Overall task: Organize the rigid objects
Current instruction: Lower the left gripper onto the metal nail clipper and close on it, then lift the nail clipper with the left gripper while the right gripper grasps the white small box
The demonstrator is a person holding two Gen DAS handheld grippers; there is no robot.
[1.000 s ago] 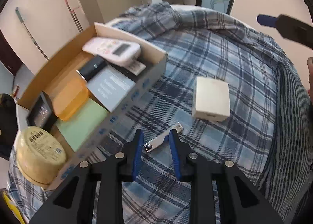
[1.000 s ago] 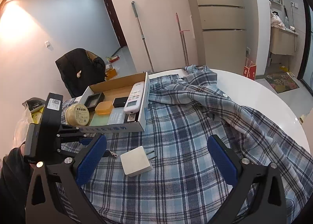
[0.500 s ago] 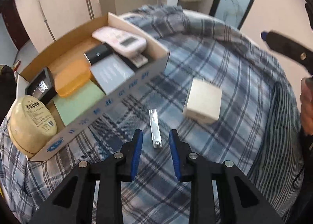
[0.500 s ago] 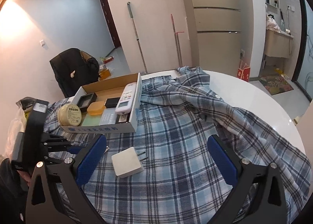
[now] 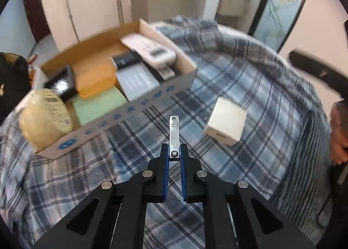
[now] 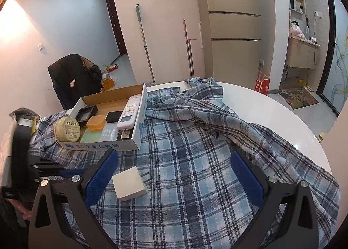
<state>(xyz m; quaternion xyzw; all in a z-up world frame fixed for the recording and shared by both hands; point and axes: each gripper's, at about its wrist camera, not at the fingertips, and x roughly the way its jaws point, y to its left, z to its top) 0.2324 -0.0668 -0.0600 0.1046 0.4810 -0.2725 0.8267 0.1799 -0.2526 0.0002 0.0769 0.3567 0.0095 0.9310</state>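
Observation:
My left gripper (image 5: 174,155) is shut on a silver nail clipper (image 5: 174,133) that points forward, held above the plaid cloth in front of the cardboard box (image 5: 152,100). The box holds a white remote (image 5: 150,49), an orange soap case (image 5: 95,80), a round yellow tin (image 5: 45,118), black items and cards. A white plug adapter (image 5: 225,121) lies on the cloth to the right; it also shows in the right wrist view (image 6: 129,183), between my right gripper's fingers. My right gripper (image 6: 174,175) is open wide and empty, just above the cloth.
A blue plaid shirt (image 6: 195,140) covers the round white table (image 6: 282,118). The box (image 6: 104,145) sits at the table's left side. A black jacket on a chair (image 6: 74,74) stands behind it. The left gripper's body (image 6: 21,151) shows at the left edge.
My left gripper has closed on the nail clipper and lifted it off the cloth. The right gripper has moved closer to the plug adapter.

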